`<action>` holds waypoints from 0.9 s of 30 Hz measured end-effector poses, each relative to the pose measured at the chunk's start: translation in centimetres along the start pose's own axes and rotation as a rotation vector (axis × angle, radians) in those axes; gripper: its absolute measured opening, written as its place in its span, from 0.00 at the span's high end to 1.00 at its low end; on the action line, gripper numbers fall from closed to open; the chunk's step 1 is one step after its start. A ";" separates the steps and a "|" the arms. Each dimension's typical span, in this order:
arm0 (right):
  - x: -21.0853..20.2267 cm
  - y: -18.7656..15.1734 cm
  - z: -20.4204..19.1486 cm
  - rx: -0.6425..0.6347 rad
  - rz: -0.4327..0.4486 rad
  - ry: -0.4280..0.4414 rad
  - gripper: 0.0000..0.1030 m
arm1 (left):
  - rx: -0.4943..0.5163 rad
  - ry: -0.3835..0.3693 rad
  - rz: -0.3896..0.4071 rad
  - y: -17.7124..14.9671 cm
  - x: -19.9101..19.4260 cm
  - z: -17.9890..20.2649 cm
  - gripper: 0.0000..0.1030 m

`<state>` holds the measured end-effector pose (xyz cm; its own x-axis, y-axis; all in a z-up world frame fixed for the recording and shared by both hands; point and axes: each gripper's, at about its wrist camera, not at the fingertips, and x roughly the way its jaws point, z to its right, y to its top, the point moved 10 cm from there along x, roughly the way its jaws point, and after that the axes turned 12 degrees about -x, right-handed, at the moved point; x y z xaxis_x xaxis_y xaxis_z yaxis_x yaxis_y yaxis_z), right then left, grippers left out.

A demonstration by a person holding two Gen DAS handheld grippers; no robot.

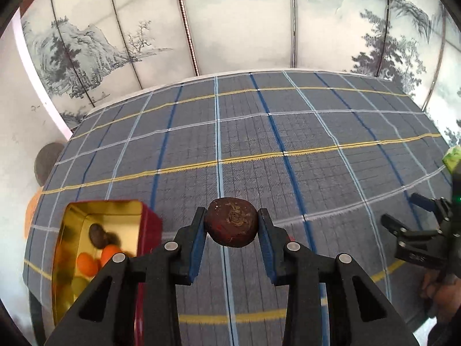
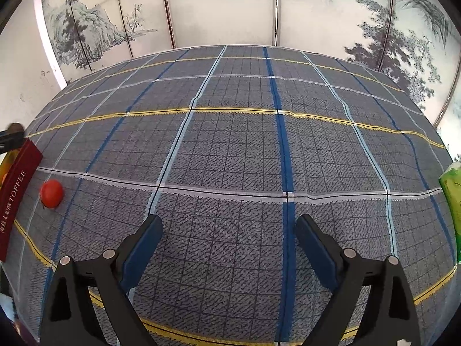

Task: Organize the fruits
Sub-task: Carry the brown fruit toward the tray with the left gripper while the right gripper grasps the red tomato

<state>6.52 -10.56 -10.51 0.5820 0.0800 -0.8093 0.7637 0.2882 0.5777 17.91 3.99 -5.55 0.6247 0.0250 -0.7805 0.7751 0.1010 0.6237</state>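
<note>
A dark brown-red round fruit (image 1: 232,221) hangs above the checked cloth, with my left gripper (image 1: 232,222) shut on it, one pad on each side. To its lower left stands an open red tin (image 1: 148,219) with a gold inside, holding a dark fruit (image 1: 96,234), orange fruits (image 1: 86,263) and a pale green one. My right gripper (image 2: 229,232) is open over bare cloth with nothing between its fingers; it also shows at the right edge of the left wrist view (image 1: 403,212). A small red fruit (image 2: 51,193) lies on the cloth beside the tin (image 2: 17,199).
The table (image 2: 230,150) carries a grey-blue checked cloth and ends at a painted folding screen (image 2: 219,5) behind. A green packet (image 2: 452,193) sits at the right edge. A person's hand (image 1: 438,294) holds the right gripper. A grey round object (image 1: 47,161) lies beyond the table's left edge.
</note>
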 end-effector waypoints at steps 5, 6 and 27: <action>0.1 -0.1 0.0 -0.012 -0.012 -0.019 0.09 | -0.004 0.020 0.024 -0.8 -2.4 -1.2 0.65; 0.1 -0.2 0.0 -0.012 -0.014 -0.023 0.09 | -0.004 0.025 0.029 -1.0 -2.8 -1.6 0.65; 0.3 -0.5 0.1 -0.016 -0.037 -0.053 0.04 | -0.036 0.088 0.095 -4.1 -8.2 -7.6 0.65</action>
<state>6.39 -10.74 -11.04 0.5678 0.0186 -0.8230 0.7806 0.3053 0.5455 8.87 10.90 -2.05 0.6831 0.1235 -0.7198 0.7081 0.1292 0.6942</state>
